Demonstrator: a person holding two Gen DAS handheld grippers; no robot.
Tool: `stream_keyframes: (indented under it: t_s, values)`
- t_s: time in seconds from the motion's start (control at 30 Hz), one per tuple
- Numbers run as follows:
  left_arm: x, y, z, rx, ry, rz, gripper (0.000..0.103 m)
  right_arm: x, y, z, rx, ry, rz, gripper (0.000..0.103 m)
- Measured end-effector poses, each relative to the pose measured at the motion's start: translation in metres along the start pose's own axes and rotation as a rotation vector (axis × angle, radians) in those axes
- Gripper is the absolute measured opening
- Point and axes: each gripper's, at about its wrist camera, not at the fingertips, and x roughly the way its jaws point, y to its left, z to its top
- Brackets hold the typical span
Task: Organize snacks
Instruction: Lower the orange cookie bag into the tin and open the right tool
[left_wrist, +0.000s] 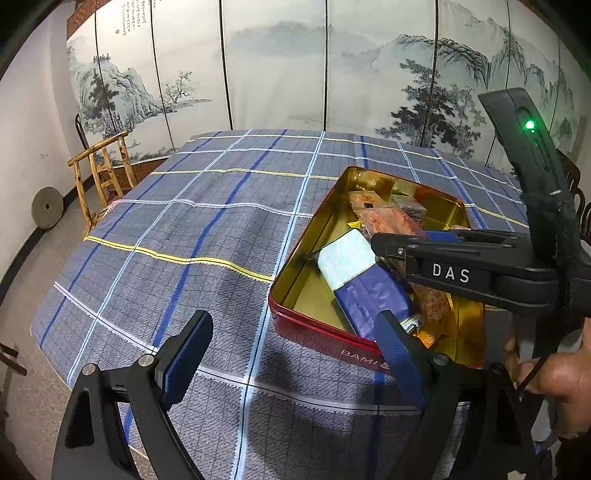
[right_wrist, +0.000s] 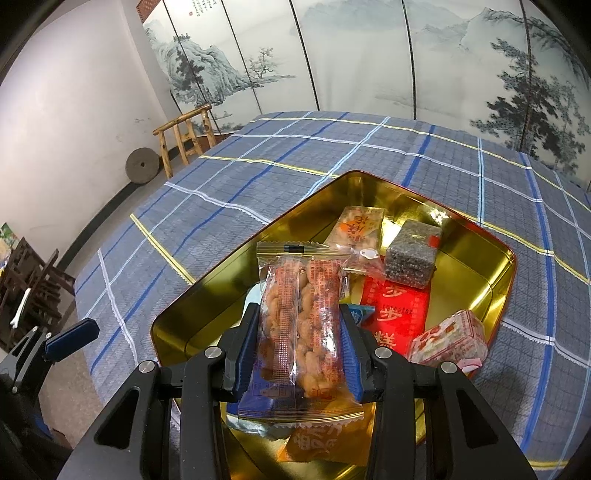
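A red tin (left_wrist: 317, 334) with a gold inside (right_wrist: 476, 266) stands on the checked tablecloth and holds several wrapped snacks. My right gripper (right_wrist: 301, 350) is shut on a clear packet of fried twists (right_wrist: 301, 314) and holds it over the near part of the tin; from the left wrist view it (left_wrist: 391, 247) reaches in from the right above a blue and white packet (left_wrist: 362, 280). My left gripper (left_wrist: 291, 354) is open and empty, above the cloth at the tin's near left corner.
In the tin lie a red packet (right_wrist: 399, 314), a dark seed bar (right_wrist: 412, 258), a pale orange packet (right_wrist: 356, 229) and a pink-white packet (right_wrist: 450, 338). A wooden chair (left_wrist: 105, 173) and a stone wheel (left_wrist: 47, 207) stand left of the table. A painted screen stands behind.
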Motion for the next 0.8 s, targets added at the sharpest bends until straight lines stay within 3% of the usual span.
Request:
stream_keyframes:
  t_s: [0.57, 0.8]
  values:
    - [0.0032, 0.0021, -0.0016, -0.001, 0.003, 0.001, 0.087, 0.0004, -0.0078, 0.0015, 0.016, -0.008, -0.002, 0.043]
    - [0.0030, 0.0058, -0.0045, -0.003, -0.005, 0.007, 0.087, -0.0086, -0.0077, -0.0017, 0.034, -0.028, 0.003, 0.050]
